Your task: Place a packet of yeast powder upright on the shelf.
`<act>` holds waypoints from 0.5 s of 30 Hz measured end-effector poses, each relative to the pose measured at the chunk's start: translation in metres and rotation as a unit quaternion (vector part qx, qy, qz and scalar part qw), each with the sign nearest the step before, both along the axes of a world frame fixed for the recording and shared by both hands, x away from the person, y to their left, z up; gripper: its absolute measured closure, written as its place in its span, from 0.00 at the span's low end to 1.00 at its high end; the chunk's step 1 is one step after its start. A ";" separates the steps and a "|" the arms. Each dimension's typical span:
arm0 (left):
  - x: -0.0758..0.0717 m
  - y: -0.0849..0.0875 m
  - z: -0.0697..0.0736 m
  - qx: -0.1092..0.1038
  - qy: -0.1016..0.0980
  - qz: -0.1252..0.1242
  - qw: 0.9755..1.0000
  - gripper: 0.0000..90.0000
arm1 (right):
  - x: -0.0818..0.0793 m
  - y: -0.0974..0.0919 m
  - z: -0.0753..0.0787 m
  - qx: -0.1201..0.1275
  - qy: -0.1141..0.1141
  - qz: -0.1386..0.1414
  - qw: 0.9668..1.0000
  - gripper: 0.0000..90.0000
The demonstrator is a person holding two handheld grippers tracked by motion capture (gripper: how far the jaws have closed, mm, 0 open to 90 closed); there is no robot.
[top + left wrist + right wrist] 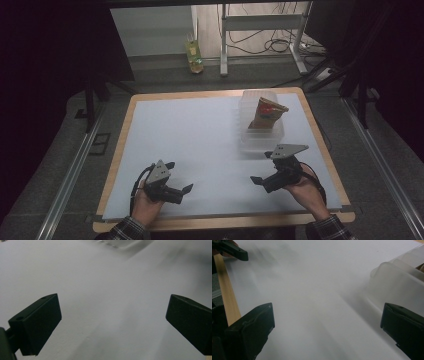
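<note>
High view looks down from the person's side; both gripper views skim the white table (200, 135), sharing the clear container (397, 287)

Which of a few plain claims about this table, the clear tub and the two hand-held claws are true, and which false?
1. The clear plastic tub holds a brown snack bag. True.
2. The left gripper grips the bag. False: its jaws are open over the bare white table top.
3. The right gripper is nearer the tub. True.
4. The tub sits at the table's near left corner. False: it is at the far right.
</note>
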State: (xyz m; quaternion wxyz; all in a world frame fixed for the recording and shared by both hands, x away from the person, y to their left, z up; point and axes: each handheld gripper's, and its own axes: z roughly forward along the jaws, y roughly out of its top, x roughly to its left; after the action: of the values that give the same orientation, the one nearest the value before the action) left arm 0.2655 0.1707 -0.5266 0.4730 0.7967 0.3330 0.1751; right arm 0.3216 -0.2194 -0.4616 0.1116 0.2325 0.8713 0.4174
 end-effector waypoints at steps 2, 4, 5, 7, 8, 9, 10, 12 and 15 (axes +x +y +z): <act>0.000 0.000 0.000 0.001 0.000 0.000 1.000 0.00 | -0.001 0.001 -0.002 0.000 0.000 0.001 1.000 0.00; 0.000 0.000 0.000 0.000 0.000 -0.001 1.000 0.00 | -0.002 0.001 -0.005 0.001 -0.001 0.001 1.000 0.00; 0.000 0.000 0.000 0.001 0.000 0.000 1.000 0.00 | -0.002 0.002 -0.006 0.001 0.000 0.001 1.000 0.00; 0.000 0.000 0.000 0.000 0.000 0.000 1.000 0.00 | -0.002 0.002 -0.008 -0.001 -0.002 0.001 1.000 0.00; 0.000 0.000 0.000 0.000 0.000 0.000 1.000 0.00 | -0.003 0.002 -0.009 -0.001 -0.001 0.002 1.000 0.00; 0.000 0.000 0.000 0.000 0.000 0.000 1.000 0.00 | -0.003 0.003 -0.010 -0.001 -0.001 0.003 1.000 0.00; 0.000 0.000 0.000 0.000 0.000 0.000 1.000 0.00 | -0.003 0.003 -0.011 -0.002 -0.002 0.003 1.000 0.00; 0.000 0.000 0.000 0.001 0.000 0.000 1.000 0.00 | -0.003 0.004 -0.013 -0.004 -0.004 0.003 1.000 0.00; 0.000 0.000 0.000 0.001 -0.001 0.000 1.000 0.00 | -0.004 0.005 -0.015 -0.003 -0.002 0.005 1.000 0.00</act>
State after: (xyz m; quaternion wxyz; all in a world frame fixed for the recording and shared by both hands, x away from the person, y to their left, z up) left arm 0.2654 0.1705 -0.5267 0.4723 0.7971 0.3325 0.1761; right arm 0.3174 -0.2141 -0.4771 0.1121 0.2271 0.8736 0.4156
